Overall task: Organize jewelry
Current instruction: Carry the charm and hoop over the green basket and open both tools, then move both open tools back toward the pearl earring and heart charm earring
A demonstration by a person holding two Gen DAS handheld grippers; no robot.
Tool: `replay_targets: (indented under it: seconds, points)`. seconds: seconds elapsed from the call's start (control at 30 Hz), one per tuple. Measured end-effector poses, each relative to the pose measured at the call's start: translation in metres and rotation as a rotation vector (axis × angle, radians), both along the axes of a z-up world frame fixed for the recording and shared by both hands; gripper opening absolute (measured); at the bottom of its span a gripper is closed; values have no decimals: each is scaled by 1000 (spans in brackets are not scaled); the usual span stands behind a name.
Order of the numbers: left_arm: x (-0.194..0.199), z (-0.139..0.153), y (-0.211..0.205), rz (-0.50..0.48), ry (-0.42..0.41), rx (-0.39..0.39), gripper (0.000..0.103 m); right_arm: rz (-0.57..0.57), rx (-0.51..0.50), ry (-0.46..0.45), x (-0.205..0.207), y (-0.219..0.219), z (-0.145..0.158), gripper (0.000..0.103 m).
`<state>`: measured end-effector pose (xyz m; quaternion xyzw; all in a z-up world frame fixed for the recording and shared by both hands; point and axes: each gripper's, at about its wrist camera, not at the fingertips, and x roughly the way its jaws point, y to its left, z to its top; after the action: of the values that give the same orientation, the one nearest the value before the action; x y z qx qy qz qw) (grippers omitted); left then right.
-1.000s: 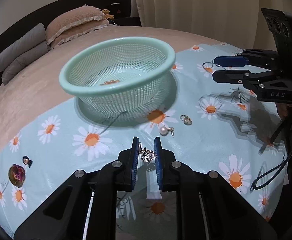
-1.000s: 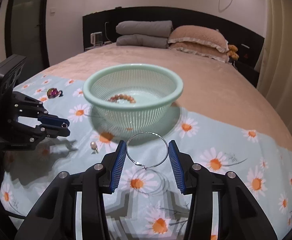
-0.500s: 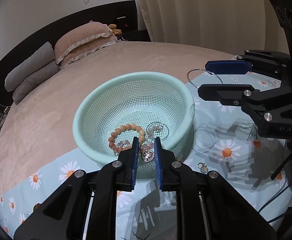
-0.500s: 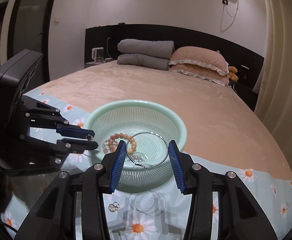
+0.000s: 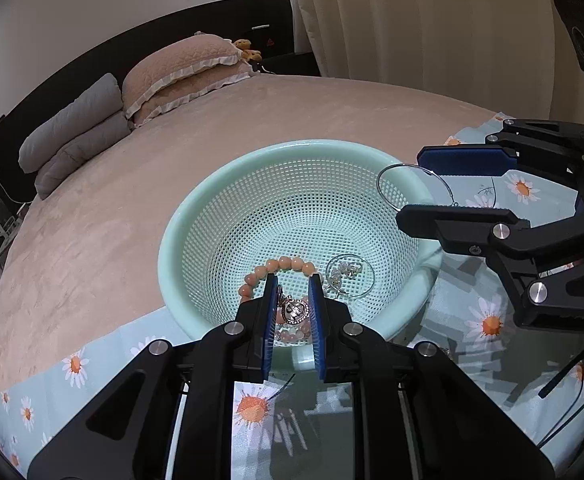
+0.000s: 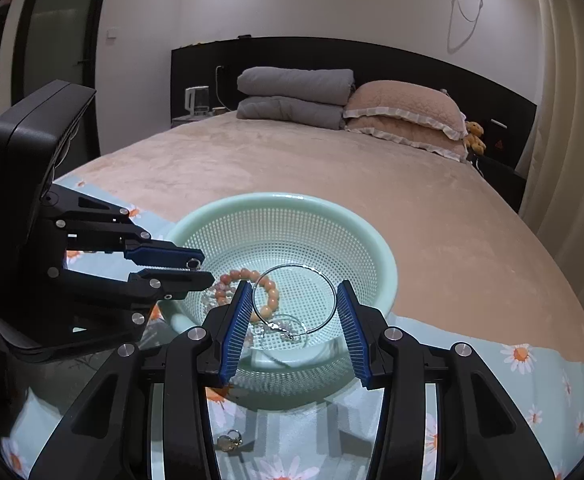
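Note:
A mint green mesh basket (image 5: 228,208) (image 6: 383,256) sits on a daisy-print cloth on the bed. Inside lie an orange bead bracelet (image 5: 280,264) (image 6: 270,300) and a silver chain piece (image 5: 345,272). My left gripper (image 5: 293,300) (image 6: 202,270) is shut on a small silver pendant (image 5: 295,311) and holds it over the basket's near side. My right gripper (image 6: 293,304) (image 5: 443,184) is shut on a thin silver hoop (image 6: 333,300) (image 5: 387,196) and holds it above the basket.
A small earring (image 6: 230,444) lies on the daisy cloth (image 6: 523,364) in front of the basket. Grey and pink pillows (image 6: 403,116) lie against the headboard. Curtains (image 5: 431,20) hang at the bed's far side.
Both grippers have risen from the cloth and moved over the basket, each still holding its piece. The pendant and the hoop now hang above the basket's inside.

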<state>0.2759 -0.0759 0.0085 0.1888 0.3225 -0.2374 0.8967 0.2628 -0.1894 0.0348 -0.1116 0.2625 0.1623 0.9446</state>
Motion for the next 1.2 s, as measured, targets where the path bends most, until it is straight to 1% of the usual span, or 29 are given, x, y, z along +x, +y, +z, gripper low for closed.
replay_targets:
  seconds: [0.17, 0.2, 0.23, 0.27, 0.3, 0.33, 0.37, 0.4, 0.43, 0.47, 0.53, 0.77, 0.93, 1.1, 1.2]
  points:
    - [4, -1, -1, 14, 4, -9, 17, -6, 14, 16, 7, 0, -6, 42]
    - [4, -1, 0, 22, 4, -14, 26, -10, 25, 11, 8, -2, -7, 44]
    - [5, -1, 1, 33, 4, -13, 37, -18, 30, 12, 9, -4, -7, 48]
    - [4, 0, 2, 54, -13, -7, 64, -44, 22, 2, 9, -5, -7, 58]
    - [2, 1, 3, 77, -39, 3, 75, -77, 11, -18, 8, -8, -7, 65]
    - [2, 1, 5, 86, -48, 11, 75, -98, 6, -32, 7, -11, -7, 67]
    - [2, 2, 7, 92, -45, 12, 79, -111, 12, -39, 5, -14, -6, 73]
    - [1, 3, 9, 101, -49, 11, 90, -124, 24, -49, 4, -18, -5, 82]
    - [0, 4, 10, 115, -65, 16, 95, -135, 32, -59, 3, -21, -4, 86]
    - [-1, 4, 10, 128, -77, 23, 97, -142, 35, -66, 2, -23, -3, 86]
    - [0, 1, 10, 137, -74, 44, 97, -140, 36, -58, 1, -24, -4, 86]
    - [3, 0, 19, 175, -54, 46, 97, -149, -7, -35, 1, -23, -14, 88]
    - [0, 0, 24, 193, -46, 51, 97, -163, 4, -10, -1, -30, -20, 88]
    - [-3, -2, 27, 212, -47, 69, 97, -170, 28, 24, -16, -39, -29, 89]
    - [-7, -3, 28, 216, -59, 93, 97, -156, 15, 46, -27, -41, -33, 89]
